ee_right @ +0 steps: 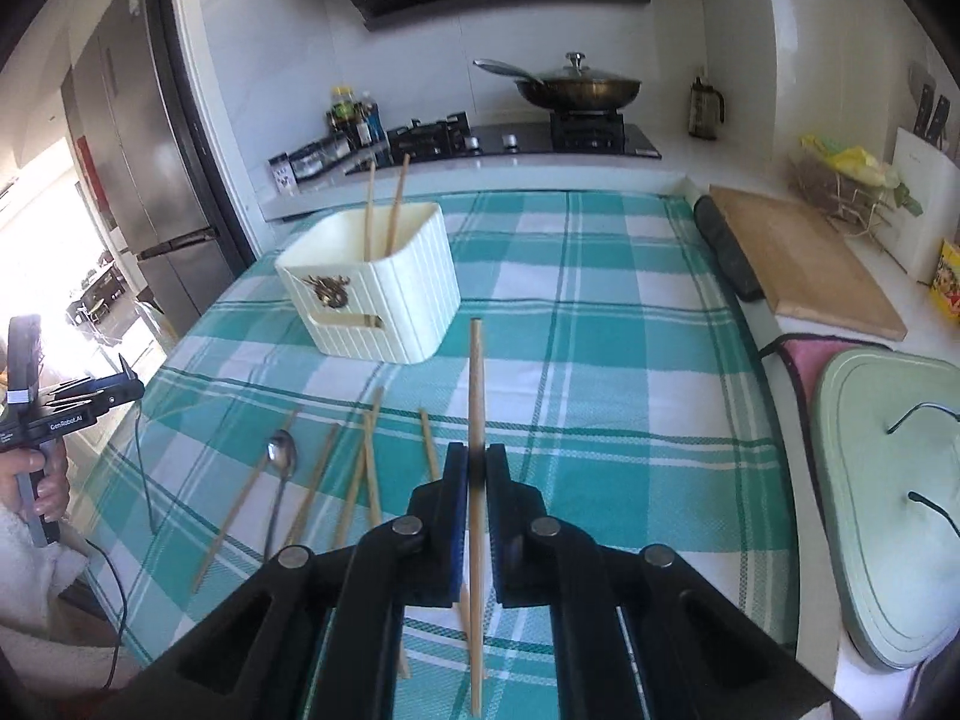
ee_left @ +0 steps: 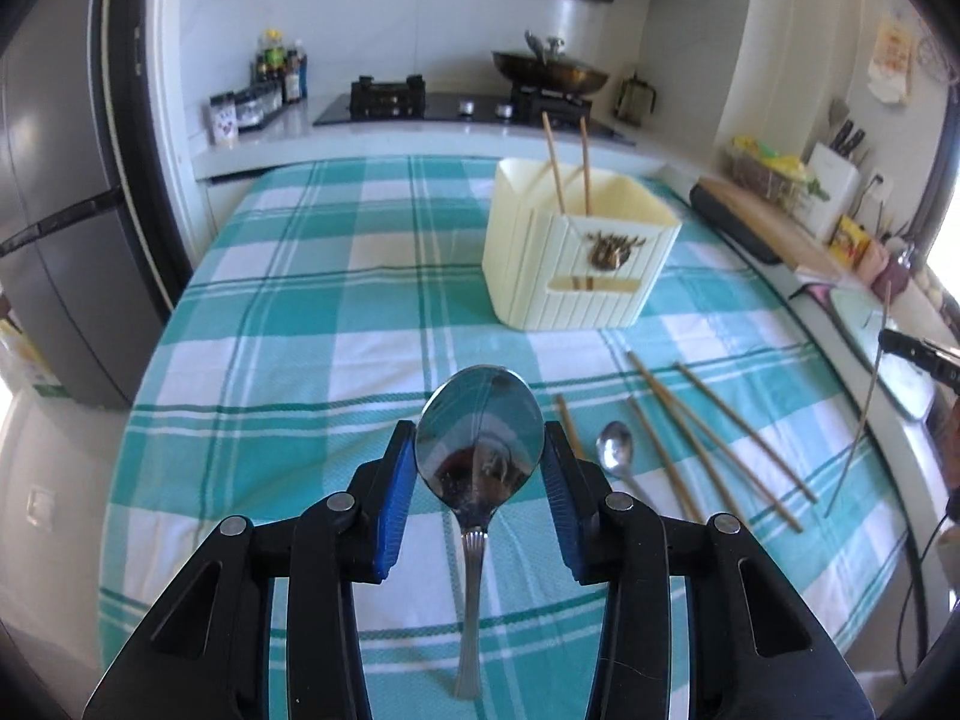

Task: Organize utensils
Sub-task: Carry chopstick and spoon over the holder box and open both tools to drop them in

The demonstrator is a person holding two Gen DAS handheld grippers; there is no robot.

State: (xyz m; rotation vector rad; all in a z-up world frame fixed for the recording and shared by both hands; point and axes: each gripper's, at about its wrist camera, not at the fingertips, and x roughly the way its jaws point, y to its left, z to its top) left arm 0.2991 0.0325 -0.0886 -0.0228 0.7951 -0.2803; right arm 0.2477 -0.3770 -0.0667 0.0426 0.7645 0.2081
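Observation:
My left gripper [ee_left: 480, 450] is shut on a large metal spoon [ee_left: 479, 438], its bowl pinched between the blue pads, handle hanging down above the checked cloth. My right gripper [ee_right: 477, 468] is shut on a wooden chopstick [ee_right: 476, 384] that stands nearly upright between the pads. A cream utensil holder [ee_left: 576, 252] stands on the cloth with two chopsticks [ee_left: 567, 162] in it; it also shows in the right wrist view [ee_right: 378, 294]. Several loose chopsticks [ee_left: 720, 438] and a small spoon [ee_left: 615, 450] lie on the cloth; they also show in the right wrist view [ee_right: 354, 474].
The table has a teal checked cloth [ee_left: 336, 300]. A wooden cutting board [ee_right: 804, 264] and a green lid [ee_right: 888, 498] lie to the right. A stove with a wok [ee_right: 576, 90] and bottles [ee_right: 354, 114] stand behind. A fridge [ee_left: 54, 228] is at left.

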